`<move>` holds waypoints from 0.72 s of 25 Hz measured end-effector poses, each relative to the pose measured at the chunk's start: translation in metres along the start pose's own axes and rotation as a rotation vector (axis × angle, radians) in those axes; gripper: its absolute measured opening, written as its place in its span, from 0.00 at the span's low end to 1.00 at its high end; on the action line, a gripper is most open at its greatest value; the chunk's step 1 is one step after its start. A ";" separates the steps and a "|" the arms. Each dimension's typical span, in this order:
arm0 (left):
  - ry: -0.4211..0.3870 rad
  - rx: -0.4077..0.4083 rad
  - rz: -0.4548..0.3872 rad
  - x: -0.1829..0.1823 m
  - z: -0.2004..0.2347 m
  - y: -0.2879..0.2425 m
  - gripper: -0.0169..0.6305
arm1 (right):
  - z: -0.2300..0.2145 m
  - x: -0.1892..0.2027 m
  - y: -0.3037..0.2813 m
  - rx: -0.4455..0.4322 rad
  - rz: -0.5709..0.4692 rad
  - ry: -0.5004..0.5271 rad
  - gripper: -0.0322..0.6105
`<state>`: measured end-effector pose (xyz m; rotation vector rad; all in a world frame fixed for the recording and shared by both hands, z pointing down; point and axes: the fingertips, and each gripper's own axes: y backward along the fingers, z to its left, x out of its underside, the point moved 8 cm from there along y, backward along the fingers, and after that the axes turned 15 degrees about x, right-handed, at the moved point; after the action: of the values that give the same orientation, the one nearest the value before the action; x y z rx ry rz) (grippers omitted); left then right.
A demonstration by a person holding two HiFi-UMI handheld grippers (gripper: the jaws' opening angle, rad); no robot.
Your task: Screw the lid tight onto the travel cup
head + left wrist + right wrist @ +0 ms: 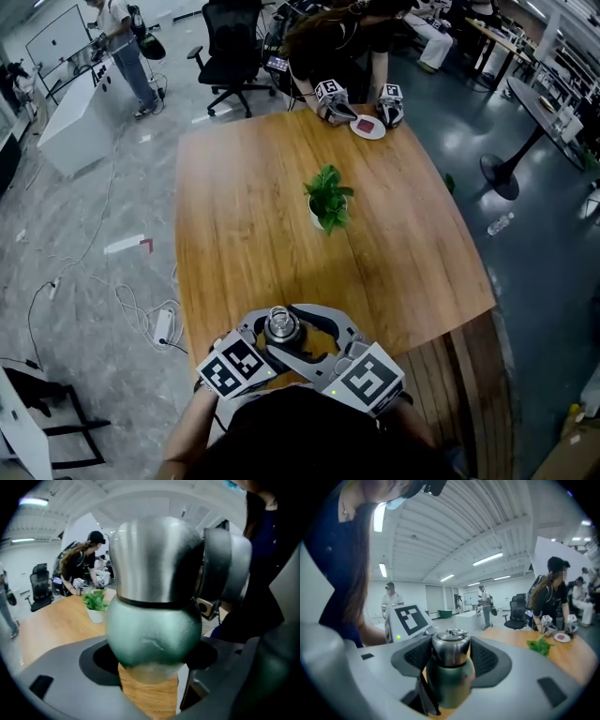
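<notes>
Looking down, my own head hides the rear of both grippers, and the jaws cover the base of the cup (pixel 154 634), which stands upright at the near edge of the table (pixel 262 187). My left gripper (pixel 149 670) is clamped on the green cup body. My right gripper (pixel 450 656) presses its pads (pixel 490 660) against both sides of the steel lid (pixel 450 645). Only the square markers (pixel 234 364) are legible.
</notes>
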<state>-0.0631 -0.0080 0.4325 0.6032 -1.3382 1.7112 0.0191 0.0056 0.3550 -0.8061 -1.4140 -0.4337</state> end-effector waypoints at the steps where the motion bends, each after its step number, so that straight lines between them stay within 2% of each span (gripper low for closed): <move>1: -0.032 0.072 0.008 0.002 -0.003 0.001 0.62 | -0.001 0.000 0.002 -0.055 0.002 -0.033 0.44; 3: -0.093 0.207 0.042 0.004 -0.011 0.002 0.62 | 0.000 0.002 0.006 -0.165 0.024 -0.062 0.44; 5: -0.121 0.254 0.084 0.006 -0.013 -0.001 0.62 | 0.001 0.004 0.007 -0.207 0.039 -0.044 0.45; 8: -0.077 0.161 0.078 0.007 -0.005 -0.005 0.62 | 0.000 0.008 0.003 -0.122 0.060 -0.013 0.45; 10: -0.001 0.090 0.017 0.005 0.001 -0.005 0.62 | -0.002 0.007 0.000 -0.035 0.049 -0.038 0.45; 13: 0.080 0.056 -0.049 0.000 0.006 -0.005 0.62 | -0.006 0.005 -0.003 0.026 0.023 -0.074 0.43; 18: 0.078 -0.054 0.002 0.003 0.012 -0.005 0.62 | -0.002 0.010 -0.006 0.064 0.040 -0.044 0.43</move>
<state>-0.0620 -0.0185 0.4413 0.5002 -1.3257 1.6780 0.0170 0.0021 0.3662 -0.7949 -1.4429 -0.3406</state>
